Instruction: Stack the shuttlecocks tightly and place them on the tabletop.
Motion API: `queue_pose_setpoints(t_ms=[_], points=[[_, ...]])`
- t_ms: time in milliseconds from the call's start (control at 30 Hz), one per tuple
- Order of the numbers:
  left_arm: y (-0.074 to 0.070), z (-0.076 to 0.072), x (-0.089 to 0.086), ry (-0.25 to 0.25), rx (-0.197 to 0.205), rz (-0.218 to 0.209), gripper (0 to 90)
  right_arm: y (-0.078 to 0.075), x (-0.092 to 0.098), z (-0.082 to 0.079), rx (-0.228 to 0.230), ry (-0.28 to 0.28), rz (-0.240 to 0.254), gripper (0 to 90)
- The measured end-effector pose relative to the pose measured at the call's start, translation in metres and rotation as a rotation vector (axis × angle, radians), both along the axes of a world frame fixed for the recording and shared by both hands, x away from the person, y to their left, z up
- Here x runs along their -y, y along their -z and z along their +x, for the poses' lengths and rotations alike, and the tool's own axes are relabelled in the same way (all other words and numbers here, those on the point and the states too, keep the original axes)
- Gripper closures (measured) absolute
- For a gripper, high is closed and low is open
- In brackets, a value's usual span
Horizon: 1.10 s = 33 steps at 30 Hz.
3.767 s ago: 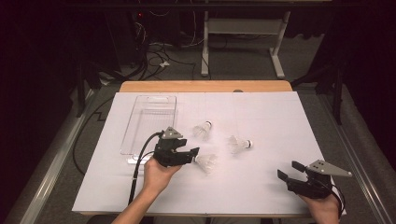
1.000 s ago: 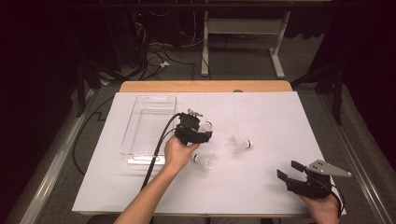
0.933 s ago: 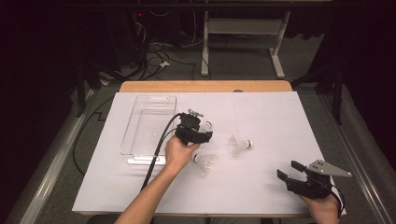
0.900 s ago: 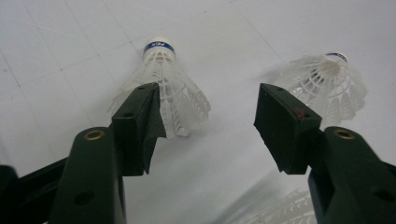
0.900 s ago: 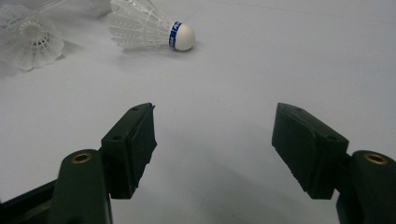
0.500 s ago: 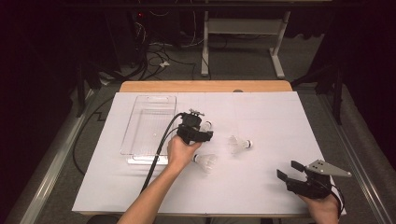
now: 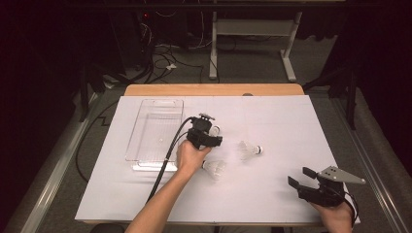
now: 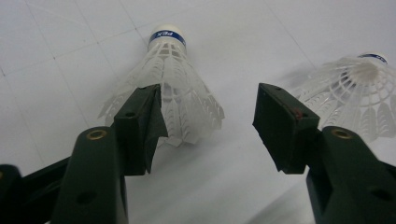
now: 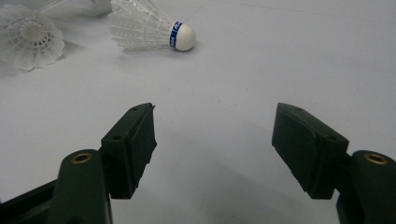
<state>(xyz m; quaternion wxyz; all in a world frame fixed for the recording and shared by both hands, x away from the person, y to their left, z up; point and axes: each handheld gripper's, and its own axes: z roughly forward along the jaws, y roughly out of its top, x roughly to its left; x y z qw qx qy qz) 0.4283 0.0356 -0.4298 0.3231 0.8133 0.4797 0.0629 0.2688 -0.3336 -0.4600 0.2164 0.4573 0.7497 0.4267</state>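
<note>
The left gripper (image 7: 210, 132) stood over the middle of the white table (image 7: 291, 121), held by the person's left hand (image 7: 190, 158), just to the right of the clear plastic tray (image 7: 154, 131). In the left gripper view its two black jaws were apart, and they had just been closing a little. A white shuttlecock (image 8: 168, 88) lay on the table in front of them, with its feather skirt toward the gripper and its cork tip with a blue band pointing away. The left jaw covered the edge of the skirt, but the right jaw was clear of it, so the shuttlecock was not gripped yet. In the high view this shuttlecock (image 7: 214, 129) was mostly hidden behind the gripper.

A second shuttlecock (image 7: 250, 150) lay on its side to the right of the left gripper, with its cork toward the right. A third shuttlecock (image 7: 214, 168) lay just beside the left hand, on the near side.

The right gripper (image 7: 305, 180) rested near the front right corner of the table, well apart from the shuttlecocks. Its jaws stood wide open with nothing between them, only the bare white surface.
</note>
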Motion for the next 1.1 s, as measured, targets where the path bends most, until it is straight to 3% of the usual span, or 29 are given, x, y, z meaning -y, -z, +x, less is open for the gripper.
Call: queue_pose_setpoints(t_ms=[700,1100], points=[[0.0044,0.0073,-0.0027,0.002,-0.004,-0.064,63.4,0.0001,0.0000,0.0001,0.001,-0.002,0.002,30.7],[0.0048,0.0086,-0.0029,0.000,0.011,-0.065,70.8,0.0000,0.0000,0.0000,0.000,-0.002,0.001,30.7]])
